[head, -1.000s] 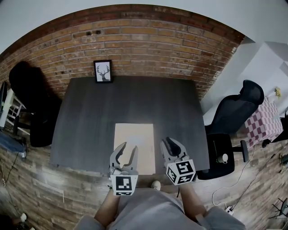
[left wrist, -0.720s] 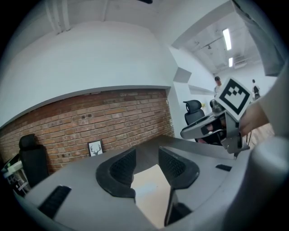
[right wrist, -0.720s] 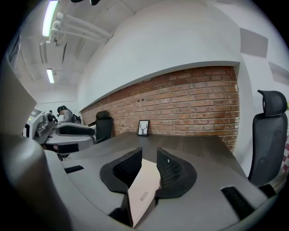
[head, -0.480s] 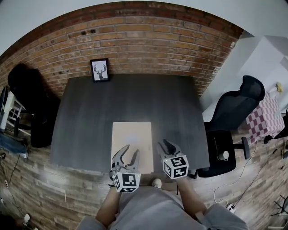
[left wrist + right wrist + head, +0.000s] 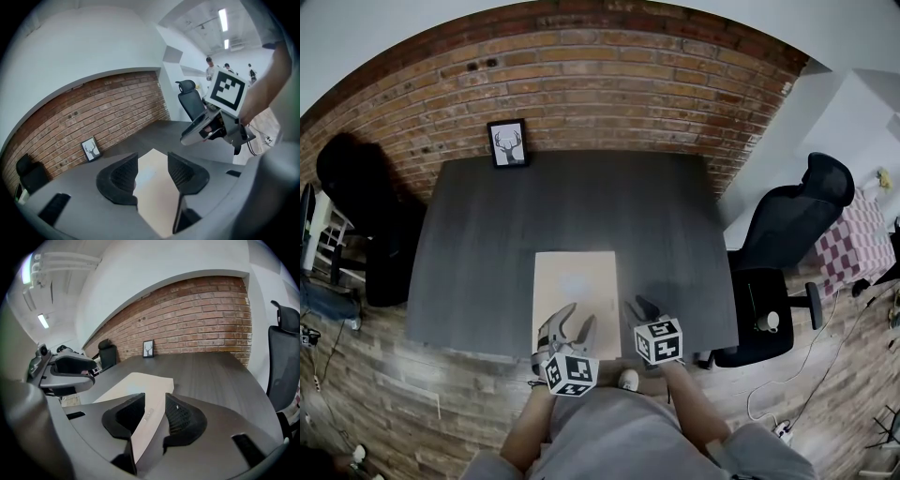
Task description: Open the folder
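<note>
Folder (image 5: 576,291) closed and flat on the dark worktop (image 5: 487,244), near its front edge, ungripped
Left tongs (image 5: 578,316) stand wide apart over the folder's near left part, having just been opening; the beige cover shows through the gap with no pad pressing on it; right tongs (image 5: 637,304) are likewise spread, just opened further, at the folder's near right edge, holding nothing; a framed deer picture (image 5: 508,143) stands by the brick wall at the worktop's far left; a black office chair (image 5: 787,234) stands right of the worktop
</note>
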